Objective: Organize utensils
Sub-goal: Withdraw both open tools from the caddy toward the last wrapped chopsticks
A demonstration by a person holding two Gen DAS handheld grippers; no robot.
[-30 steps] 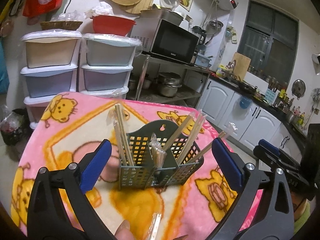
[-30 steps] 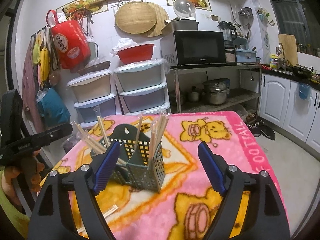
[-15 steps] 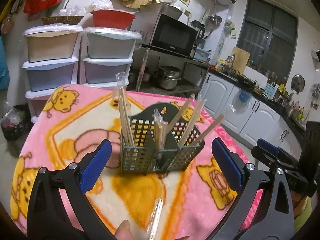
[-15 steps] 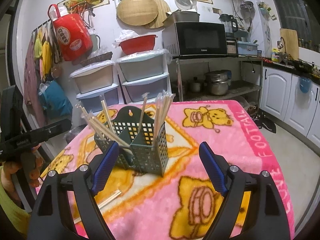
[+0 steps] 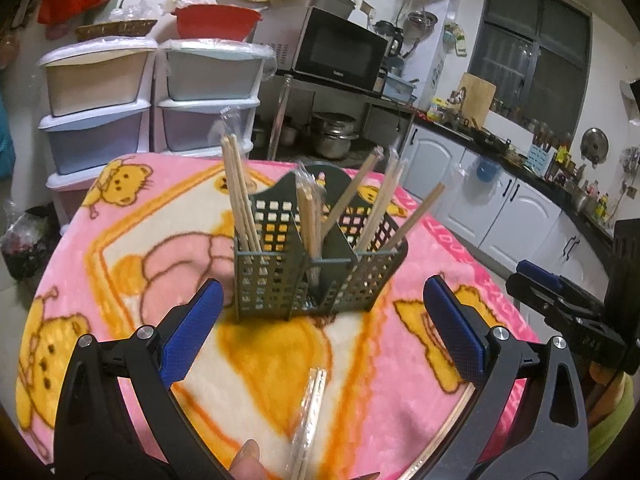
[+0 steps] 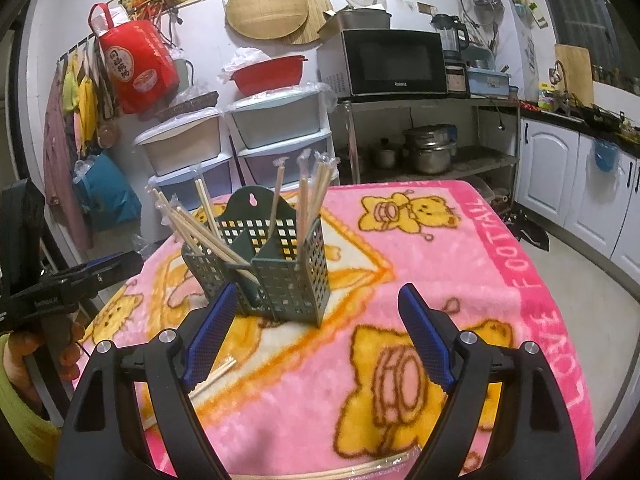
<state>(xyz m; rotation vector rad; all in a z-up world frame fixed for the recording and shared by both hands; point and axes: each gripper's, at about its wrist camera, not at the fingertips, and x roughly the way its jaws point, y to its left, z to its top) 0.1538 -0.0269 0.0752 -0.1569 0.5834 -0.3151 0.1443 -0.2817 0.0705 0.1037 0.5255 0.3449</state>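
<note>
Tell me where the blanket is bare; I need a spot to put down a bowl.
Bare: the blanket right of the green caddy, out to its lettered edge, and the far left corner. Crowded: in front of the caddy, where wrapped chopsticks lie, and the near edge, where another wrapped pair lies.

The wrapped chopsticks (image 5: pixel 308 420) lie blurred, cut off by the bottom edge.
</note>
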